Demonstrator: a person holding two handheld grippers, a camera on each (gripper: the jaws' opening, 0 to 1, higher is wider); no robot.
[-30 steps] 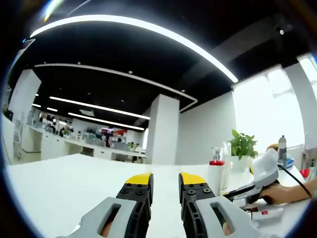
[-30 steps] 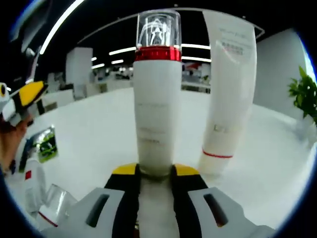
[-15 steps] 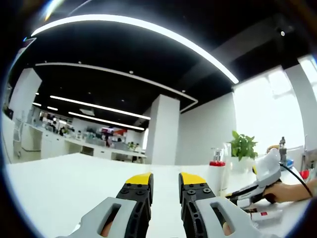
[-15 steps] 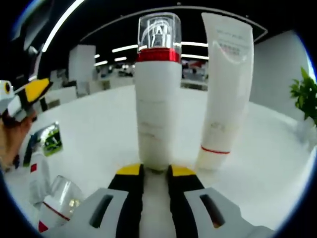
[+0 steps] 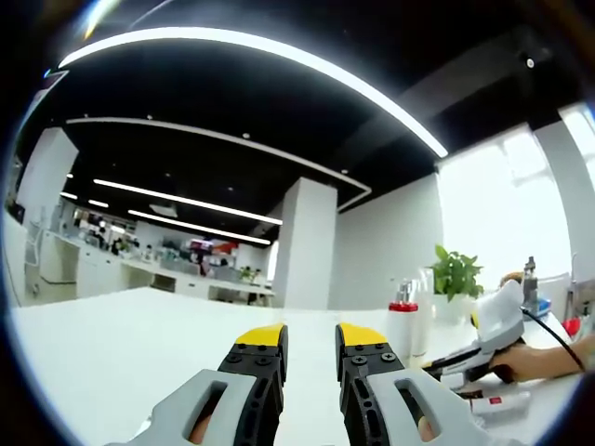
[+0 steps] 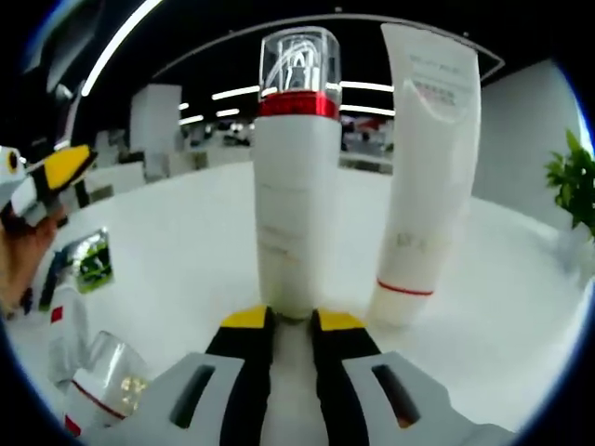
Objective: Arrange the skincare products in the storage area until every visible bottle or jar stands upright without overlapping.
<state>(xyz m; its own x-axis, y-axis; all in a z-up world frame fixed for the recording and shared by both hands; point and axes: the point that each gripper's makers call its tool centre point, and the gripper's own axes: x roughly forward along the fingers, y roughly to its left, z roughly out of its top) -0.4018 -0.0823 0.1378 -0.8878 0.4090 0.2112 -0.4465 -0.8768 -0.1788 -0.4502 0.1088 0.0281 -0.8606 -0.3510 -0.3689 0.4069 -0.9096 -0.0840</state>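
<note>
We are at the standing-up step: the right gripper (image 6: 284, 321) has its jaws narrow just in front of the upright pump bottle (image 6: 297, 186), gripping nothing. One upright tube (image 6: 426, 177) stands beside it. Two small items (image 6: 82, 372) lie at left, so next we probably lift one. The left gripper (image 5: 310, 342) hovers slightly parted and empty

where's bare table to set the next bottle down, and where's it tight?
Free: the white table left of the upright pump bottle, and the stretch right of the standing tube toward the plant. Crowded: lower left, where a lying bottle, another small bottle and a sachet cluster.
</note>
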